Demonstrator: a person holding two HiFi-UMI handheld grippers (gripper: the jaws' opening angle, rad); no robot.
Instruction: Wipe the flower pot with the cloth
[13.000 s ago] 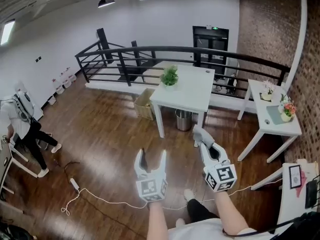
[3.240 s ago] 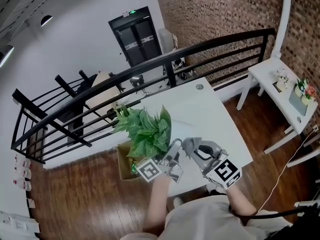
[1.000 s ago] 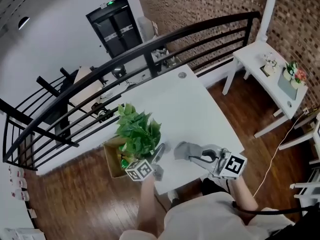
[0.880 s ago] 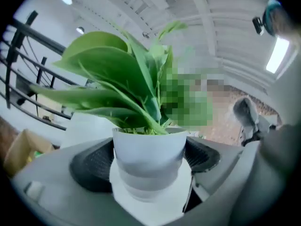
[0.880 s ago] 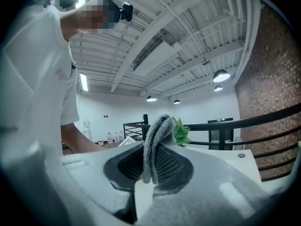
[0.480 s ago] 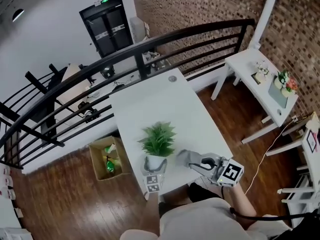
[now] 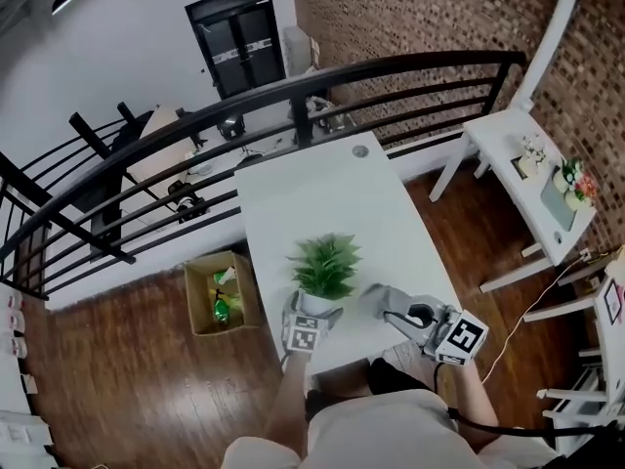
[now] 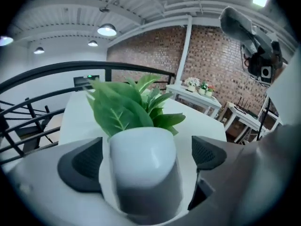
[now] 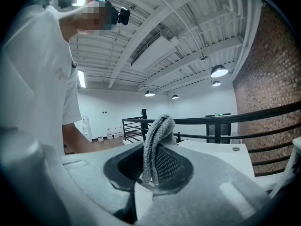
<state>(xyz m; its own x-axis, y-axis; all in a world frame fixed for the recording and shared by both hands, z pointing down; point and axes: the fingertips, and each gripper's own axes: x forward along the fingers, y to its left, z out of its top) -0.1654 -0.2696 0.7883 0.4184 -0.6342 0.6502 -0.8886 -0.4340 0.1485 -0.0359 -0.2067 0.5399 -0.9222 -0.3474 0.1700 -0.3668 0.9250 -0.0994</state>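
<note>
Pot (image 7: pixel 314 303) now down on table (image 7: pixel 322 193); L claw (image 8: pixel 141 157) opening round it. R claw (image 9: pixel 153 166) pinches cloth (image 9: pixel 157 135), pot its 9 o'clock.

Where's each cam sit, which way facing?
Head view: on head, steeply down at table; forearms, left gripper, right gripper show.
Left gripper view: along its opening jaws, flower pot between.
Right gripper view: along jaws shut on cloth, toward railing; torso at left.
Shared: flower pot in head and left gripper views.
</note>
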